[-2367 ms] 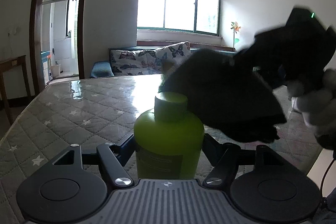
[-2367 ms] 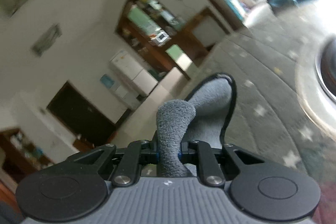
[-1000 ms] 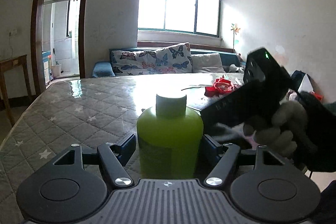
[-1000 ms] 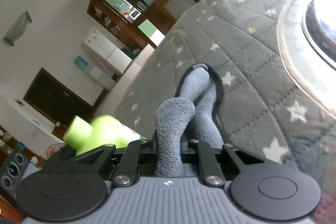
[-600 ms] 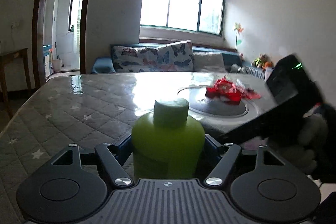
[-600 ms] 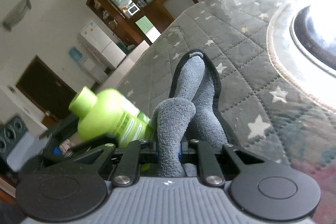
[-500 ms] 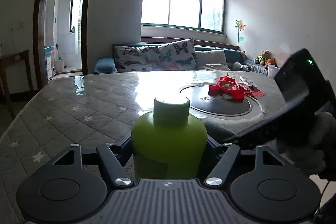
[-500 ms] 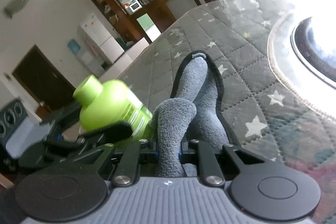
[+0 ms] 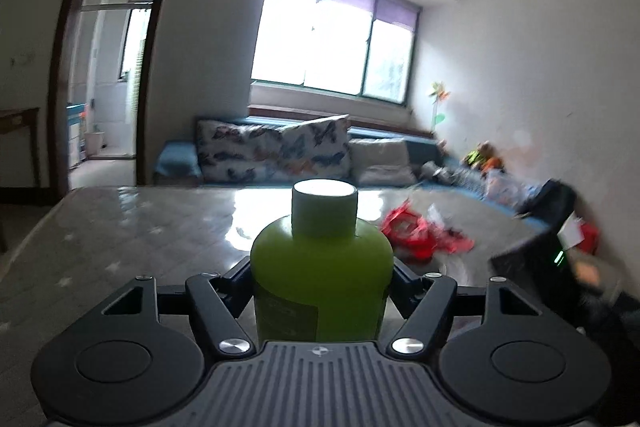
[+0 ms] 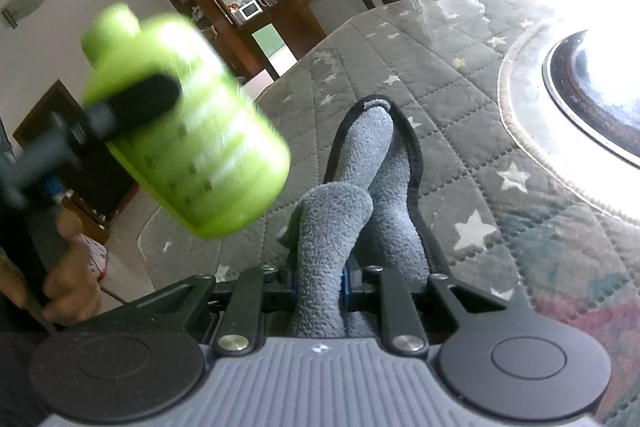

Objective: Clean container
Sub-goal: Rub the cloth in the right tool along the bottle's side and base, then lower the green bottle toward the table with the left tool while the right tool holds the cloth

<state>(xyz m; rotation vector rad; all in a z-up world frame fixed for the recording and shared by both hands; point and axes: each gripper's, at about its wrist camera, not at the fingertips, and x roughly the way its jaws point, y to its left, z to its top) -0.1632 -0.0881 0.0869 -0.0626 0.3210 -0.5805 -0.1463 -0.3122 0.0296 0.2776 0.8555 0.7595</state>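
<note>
While the left tool (image 9: pixel 322 279) grips the bottle (image 9: pixel 322 267), the right tool (image 10: pixel 320 277) pinches the cloth (image 10: pixel 352 211) nearby; wiping seems unfinished.

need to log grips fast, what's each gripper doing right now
left gripper: closed on the green bottle, held clear of the table.
right gripper: closed on the grey cloth.

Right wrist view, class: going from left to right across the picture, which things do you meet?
Hand gripping the left claw's handle → green bottle → grey cloth → round dark turntable on the table.
</note>
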